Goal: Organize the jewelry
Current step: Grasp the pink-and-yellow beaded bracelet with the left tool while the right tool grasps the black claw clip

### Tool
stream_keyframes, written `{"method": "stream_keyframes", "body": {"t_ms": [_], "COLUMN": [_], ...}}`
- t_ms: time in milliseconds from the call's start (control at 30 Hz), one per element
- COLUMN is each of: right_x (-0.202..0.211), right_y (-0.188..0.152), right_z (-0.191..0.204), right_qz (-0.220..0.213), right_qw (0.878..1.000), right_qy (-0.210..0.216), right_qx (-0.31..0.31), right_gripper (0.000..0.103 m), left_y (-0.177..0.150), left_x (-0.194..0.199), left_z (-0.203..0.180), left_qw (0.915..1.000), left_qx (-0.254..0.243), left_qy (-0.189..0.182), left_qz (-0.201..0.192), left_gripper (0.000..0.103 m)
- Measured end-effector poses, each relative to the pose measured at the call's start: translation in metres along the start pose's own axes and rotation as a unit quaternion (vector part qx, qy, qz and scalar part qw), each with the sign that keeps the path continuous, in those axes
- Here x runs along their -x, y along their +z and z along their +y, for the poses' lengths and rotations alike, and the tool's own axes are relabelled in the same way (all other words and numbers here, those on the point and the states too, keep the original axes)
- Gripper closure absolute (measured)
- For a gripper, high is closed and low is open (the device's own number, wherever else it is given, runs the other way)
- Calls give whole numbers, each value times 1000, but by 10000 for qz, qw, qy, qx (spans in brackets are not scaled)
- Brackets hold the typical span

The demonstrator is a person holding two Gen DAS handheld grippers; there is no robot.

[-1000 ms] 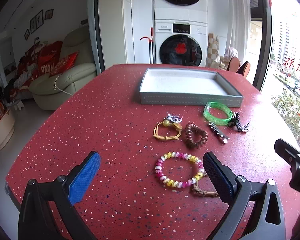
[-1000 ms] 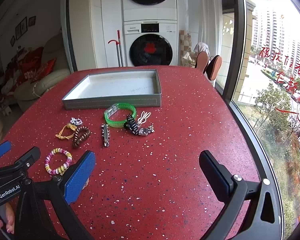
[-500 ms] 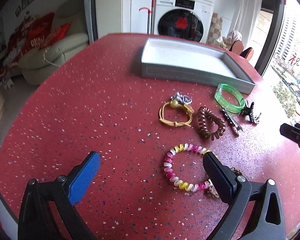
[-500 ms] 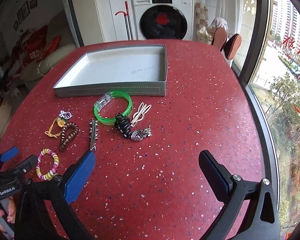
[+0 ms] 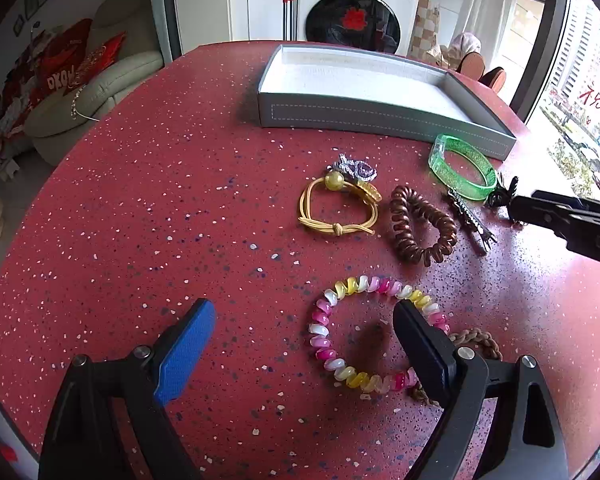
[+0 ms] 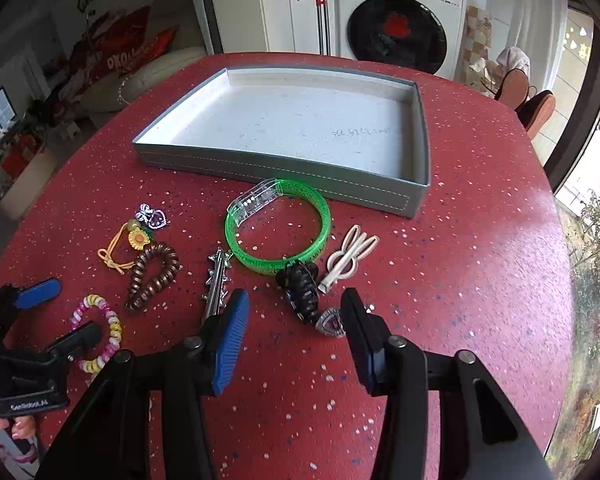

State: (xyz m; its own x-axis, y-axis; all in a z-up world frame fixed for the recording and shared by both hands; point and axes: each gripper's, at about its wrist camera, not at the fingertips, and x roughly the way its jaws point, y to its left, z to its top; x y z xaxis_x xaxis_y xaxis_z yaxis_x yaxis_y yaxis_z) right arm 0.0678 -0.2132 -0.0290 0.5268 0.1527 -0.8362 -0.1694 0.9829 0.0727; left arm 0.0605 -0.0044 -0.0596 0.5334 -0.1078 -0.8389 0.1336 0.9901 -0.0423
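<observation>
Left gripper [image 5: 304, 340] wide open, holding nothing, one finger [image 5: 418, 344] down inside the pink and yellow bracelet [image 5: 374, 334]. Right gripper [image 6: 296, 332] open too, black hair claw [image 6: 300, 286] and little heart ring [image 6: 331, 322] just ahead between its fingers. Green bangle [image 6: 278, 226] a bit farther out. Grey tray [image 6: 284, 162] beyond all, on the red table [image 6: 480, 260]

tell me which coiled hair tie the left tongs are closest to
The pink, white and yellow coil tie: the left tongs are open around its near side. The brown coil tie lies farther off, toward the tray.
</observation>
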Motion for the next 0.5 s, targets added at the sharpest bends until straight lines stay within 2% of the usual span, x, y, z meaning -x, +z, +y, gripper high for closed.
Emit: {"method": "stream_keyframes", "body": {"t_ms": [33,133,200,267,367,400,433,500], "right_x": [-4,-11,-12,-10,-3,0,3,8], "right_y": [1,3,3,2,2,1,2,2], "right_z": [0,0,0,0,-1,-2,-4,-7], "right_qz": [27,33,16,-30,-104,-123,-145,-180], "right_qw": [10000,10000,10000,9999,9998,9997,9995,9989], "right_qy": [9,27,54,85,170,210,265,383], "right_qx": [3,22,33,45,1,-33,-81,-178], "right_gripper": [57,70,84,84,84,84,84,84], "left_y": [-1,0,0,2,4,4,5,5], "left_x": [-1,-1,0,1,3,3,4,4], "left_z": [-1,-4,-7,-10,-14,-16,-17,-17], "left_qw": [10000,9999,9998,9998,9994,9992,9990,9989], "left_qx": [-12,-109,-171,-216,-330,-378,-422,-449], "left_qy": [9,81,64,40,-17,-43,-49,-89], "left_qz": [20,27,-15,-24,-87,-99,-100,-111], "left_gripper": [4,6,14,21,49,66,74,75]}}
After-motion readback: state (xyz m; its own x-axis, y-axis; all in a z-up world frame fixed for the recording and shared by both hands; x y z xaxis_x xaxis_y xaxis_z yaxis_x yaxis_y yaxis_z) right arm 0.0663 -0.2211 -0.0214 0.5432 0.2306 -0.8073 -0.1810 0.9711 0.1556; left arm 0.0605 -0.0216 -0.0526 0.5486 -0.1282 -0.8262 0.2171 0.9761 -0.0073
